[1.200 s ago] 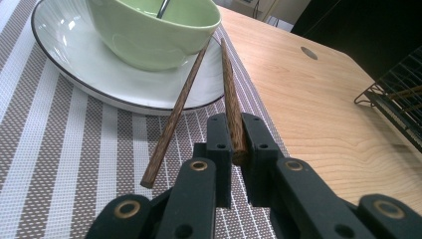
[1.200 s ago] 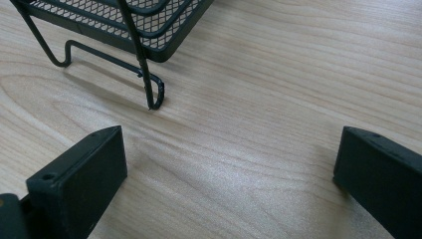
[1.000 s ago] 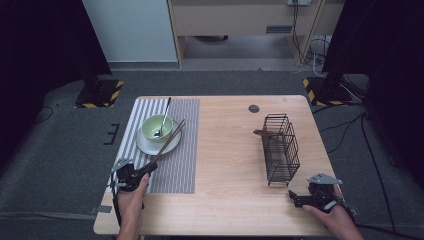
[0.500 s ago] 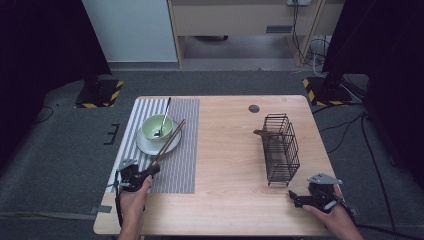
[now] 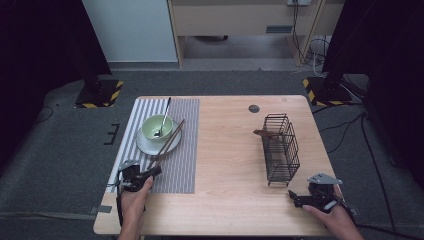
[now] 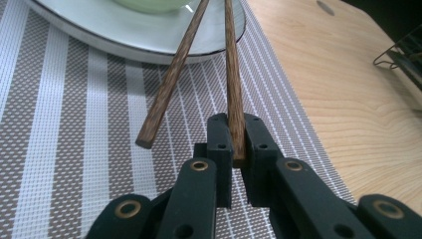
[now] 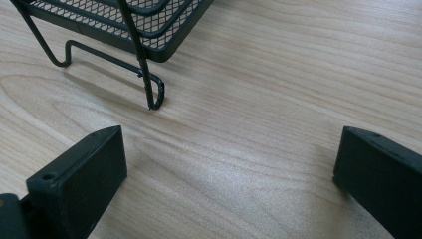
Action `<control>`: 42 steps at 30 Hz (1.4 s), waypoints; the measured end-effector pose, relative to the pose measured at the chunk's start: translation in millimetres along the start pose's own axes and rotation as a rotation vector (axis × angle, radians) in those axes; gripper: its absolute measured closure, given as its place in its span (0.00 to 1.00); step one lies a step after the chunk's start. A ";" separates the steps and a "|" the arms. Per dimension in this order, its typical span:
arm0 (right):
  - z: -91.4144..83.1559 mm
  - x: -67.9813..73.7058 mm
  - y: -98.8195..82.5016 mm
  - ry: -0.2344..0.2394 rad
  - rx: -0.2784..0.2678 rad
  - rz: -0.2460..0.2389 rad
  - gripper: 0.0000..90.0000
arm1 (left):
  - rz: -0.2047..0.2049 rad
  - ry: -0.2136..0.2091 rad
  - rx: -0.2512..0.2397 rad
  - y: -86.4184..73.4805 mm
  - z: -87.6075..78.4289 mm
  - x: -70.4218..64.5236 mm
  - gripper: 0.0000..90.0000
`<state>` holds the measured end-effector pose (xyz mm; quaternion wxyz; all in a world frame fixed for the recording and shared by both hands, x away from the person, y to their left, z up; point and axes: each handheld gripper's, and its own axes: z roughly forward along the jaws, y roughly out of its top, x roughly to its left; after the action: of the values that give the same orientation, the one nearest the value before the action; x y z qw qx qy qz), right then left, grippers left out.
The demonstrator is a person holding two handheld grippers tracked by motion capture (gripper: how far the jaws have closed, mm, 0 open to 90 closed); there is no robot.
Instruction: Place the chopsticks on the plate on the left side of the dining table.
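Left gripper view: claw [image 6: 233, 142] around chopstick [image 6: 233, 74]

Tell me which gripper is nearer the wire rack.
Right. The right gripper sits just off the wire rack's near foot; the left gripper is across the table, gripping a chopstick.

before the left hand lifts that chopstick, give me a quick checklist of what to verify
1. Left tool shut on one chopstick: ok.
2. Second chopstick outside the grip, lying loose beside it: not ok if both are wanted.
3. Far ends resting on the plate beside the green bowl: ok.
4. Spoon standing in the bowl, could get knocked: cannot tell.
5. Right tool open, empty, near the wire rack: ok.
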<state>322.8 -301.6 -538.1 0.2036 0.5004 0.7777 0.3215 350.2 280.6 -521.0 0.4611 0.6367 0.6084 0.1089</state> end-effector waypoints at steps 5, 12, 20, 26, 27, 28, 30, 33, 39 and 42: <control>0.0 0.0 0.0 0.000 0.000 0.000 0.00 | -0.004 -0.006 0.007 -0.8 1.4 0.1 0.93; -0.1 0.1 0.0 0.000 0.000 0.000 0.00 | -0.004 -0.010 0.020 -1.8 4.2 -1.6 0.93; 0.2 0.1 -0.1 -0.002 -0.002 -0.001 0.00 | -0.018 -0.011 0.023 -2.7 5.9 -0.2 0.93; 0.0 0.2 -0.1 0.000 -0.001 0.001 0.00 | -0.033 -0.020 0.020 -3.0 6.3 0.9 0.93; 0.1 0.3 -0.1 -0.001 -0.001 0.002 0.00 | -0.036 -0.021 0.020 -3.1 6.3 1.2 0.93; 0.1 0.2 -0.1 -0.001 -0.002 0.000 0.00 | -0.038 -0.024 0.019 -3.3 6.4 1.7 0.93; 0.1 0.1 -0.1 -0.002 -0.002 -0.001 0.00 | -0.046 -0.032 0.015 -3.2 6.3 2.3 0.93; 0.0 0.3 -0.1 -0.001 -0.001 0.002 0.00 | -0.051 -0.039 0.010 -3.1 6.1 3.5 0.93; 0.1 0.1 -0.1 -0.001 -0.001 -0.001 0.00 | -0.058 -0.040 0.007 -3.4 6.6 5.2 0.93; 0.0 0.2 -0.1 0.000 -0.001 0.001 0.00 | -0.059 -0.041 0.010 -3.4 6.9 5.6 0.93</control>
<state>322.7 -301.4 -538.2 0.2040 0.5006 0.7772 0.3221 354.0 281.8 -529.7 0.4733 0.6230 0.6178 0.0789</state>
